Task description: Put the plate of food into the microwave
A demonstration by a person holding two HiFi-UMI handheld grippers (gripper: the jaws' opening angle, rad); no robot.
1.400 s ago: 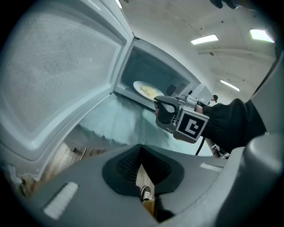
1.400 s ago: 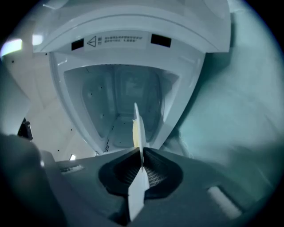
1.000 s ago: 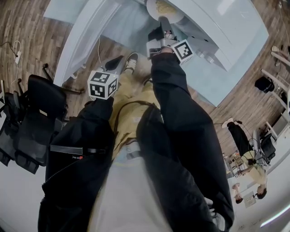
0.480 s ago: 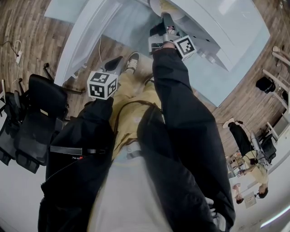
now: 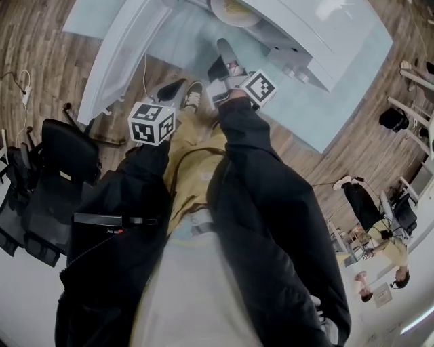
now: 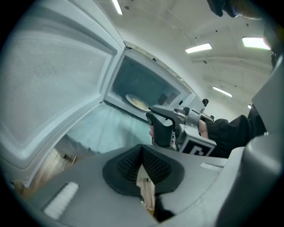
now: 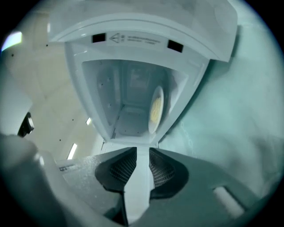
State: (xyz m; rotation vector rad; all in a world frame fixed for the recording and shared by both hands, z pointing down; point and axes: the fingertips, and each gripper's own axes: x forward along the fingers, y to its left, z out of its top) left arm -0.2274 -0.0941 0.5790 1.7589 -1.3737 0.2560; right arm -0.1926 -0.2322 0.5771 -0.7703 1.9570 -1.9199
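The white microwave stands on a teal table with its door swung wide. The plate of yellow food lies on the oven floor; it also shows in the left gripper view and the right gripper view. My right gripper hangs in front of the cavity, a short way back from the plate. Its jaws are opening and nothing is between them. My left gripper is held low by the door, pads together and empty.
The open door juts out on the left at the left gripper's side. A black chair stands on the wooden floor at left. Other people are at the far right. The teal tabletop runs past the microwave.
The right gripper let go of the plate's rim and drew back from the microwave toward me. The plate stayed inside. The left gripper has barely moved.
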